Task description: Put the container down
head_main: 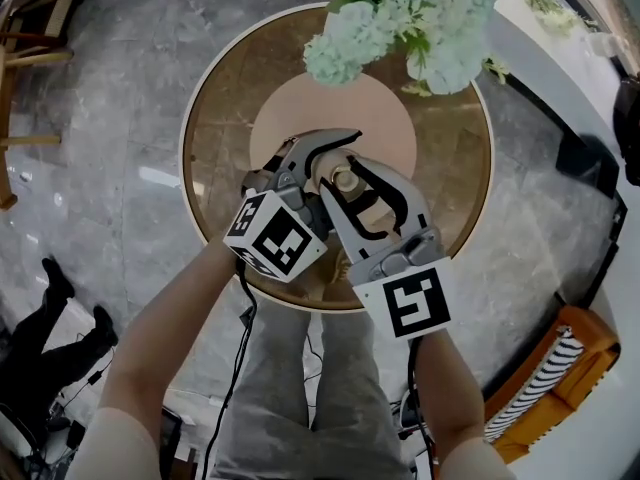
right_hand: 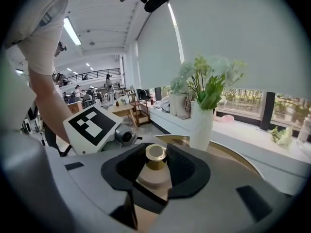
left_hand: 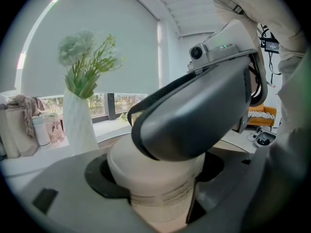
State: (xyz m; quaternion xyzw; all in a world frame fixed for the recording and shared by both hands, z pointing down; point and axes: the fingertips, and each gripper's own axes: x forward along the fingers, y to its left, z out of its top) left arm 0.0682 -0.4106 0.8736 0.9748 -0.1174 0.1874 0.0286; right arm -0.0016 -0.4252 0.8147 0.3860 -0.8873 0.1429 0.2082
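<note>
Two tongs are sharing one load. Left gripper [head_main: 328, 171] is clamping the cream container [left_hand: 155, 178] round its body, with dark pads pressing on both flanks in the left gripper view. Right gripper [head_main: 352, 183] is pointing in from 5 o'clock in the head view and gripping the top end with jaws standing wide. Its pads are bearing on the lid [right_hand: 151, 177], and the gold knob [right_hand: 156, 153] is sitting between them. One right jaw is lying across the lid as seen from the left gripper. Left marker cube [head_main: 275, 233] is facing the head camera at 7 o'clock of the container, right marker cube [head_main: 415, 303] at 5 o'clock.

Container is standing upright over the round table [head_main: 215, 138], by the 6 o'clock edge of the pink centre disc [head_main: 390, 118]. Can't tell whether its base is touching the top, since the grippers are covering it.

White vase [right_hand: 201, 127] of pale green flowers [head_main: 410, 18] is standing at 12 to 1 o'clock on the table, apart from the container. Person's forearms [head_main: 165, 343] are running down towards 6 o'clock, with grey trousers [head_main: 290, 398] showing between them. Grey marble floor [head_main: 90, 168] is surrounding the table. Orange chair [head_main: 575, 353] with a striped cushion [head_main: 535, 383] is sitting at 4 o'clock. Dark-clad legs [head_main: 45, 318] of another person are lying at 8 o'clock.
</note>
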